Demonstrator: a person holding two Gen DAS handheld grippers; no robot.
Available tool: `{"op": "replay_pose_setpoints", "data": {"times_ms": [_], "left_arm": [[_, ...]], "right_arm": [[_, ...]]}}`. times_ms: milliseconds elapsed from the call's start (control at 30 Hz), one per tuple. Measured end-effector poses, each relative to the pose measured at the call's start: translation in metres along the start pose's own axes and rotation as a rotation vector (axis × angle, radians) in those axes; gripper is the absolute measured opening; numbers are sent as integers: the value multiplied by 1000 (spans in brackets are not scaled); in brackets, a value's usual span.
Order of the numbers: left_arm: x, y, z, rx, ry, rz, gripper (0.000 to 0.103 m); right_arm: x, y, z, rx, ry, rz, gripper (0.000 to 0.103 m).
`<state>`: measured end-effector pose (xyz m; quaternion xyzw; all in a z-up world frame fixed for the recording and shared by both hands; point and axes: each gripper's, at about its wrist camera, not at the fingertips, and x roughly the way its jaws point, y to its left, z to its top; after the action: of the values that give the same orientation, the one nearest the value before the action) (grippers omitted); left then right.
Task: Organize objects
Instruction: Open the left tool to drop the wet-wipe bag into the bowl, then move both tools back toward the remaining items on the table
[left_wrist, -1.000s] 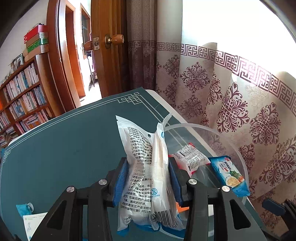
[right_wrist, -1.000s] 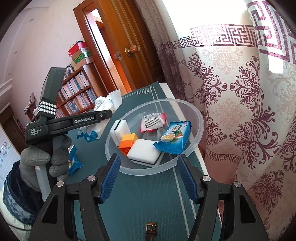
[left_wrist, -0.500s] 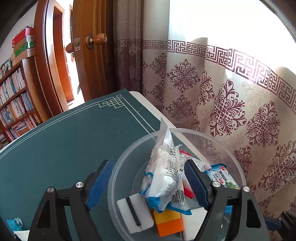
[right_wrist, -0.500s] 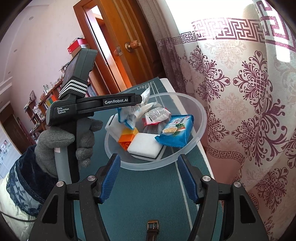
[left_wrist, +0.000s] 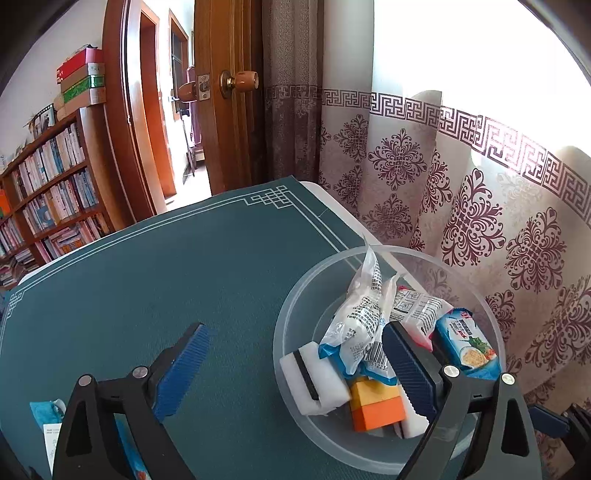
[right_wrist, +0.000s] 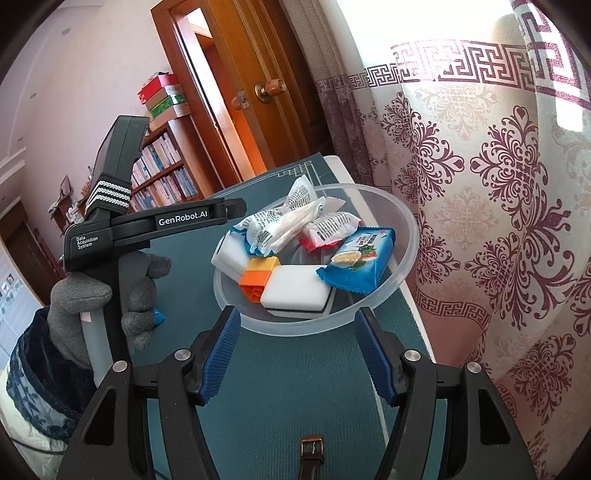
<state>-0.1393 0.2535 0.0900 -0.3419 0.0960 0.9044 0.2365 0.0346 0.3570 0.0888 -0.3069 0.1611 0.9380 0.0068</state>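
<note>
The right gripper stands open with nothing between its blue ribbed pads, low over the dark green table mat, just in front of the clear round plastic bowl. The left gripper is also wide open and empty; its right finger is over the bowl rim, its left finger over the mat. In the bowl lie a white sponge with a black stripe, an orange and yellow plastic block, a crumpled white and blue plastic bag on top of them, a red and white snack packet and a blue biscuit packet. Farther back hangs a patterned curtain, beside a wooden door.
</note>
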Motion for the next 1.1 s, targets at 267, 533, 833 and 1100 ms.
{"op": "replay_pose_setpoints", "data": {"times_ms": [267, 533, 833, 1100], "left_arm": [[-21, 0, -20, 16, -10, 38, 100], [-44, 13, -35, -13, -23, 58, 101], [-67, 48, -54, -77, -35, 101, 102], [-86, 97, -80, -189, -30, 149, 102]], "right_arm": [[-4, 9, -4, -19, 7, 6, 66], [-6, 22, -10, -41, 18, 17, 66], [-6, 41, -20, -61, 38, 32, 66], [-4, 60, -28, -78, 56, 50, 66]]}}
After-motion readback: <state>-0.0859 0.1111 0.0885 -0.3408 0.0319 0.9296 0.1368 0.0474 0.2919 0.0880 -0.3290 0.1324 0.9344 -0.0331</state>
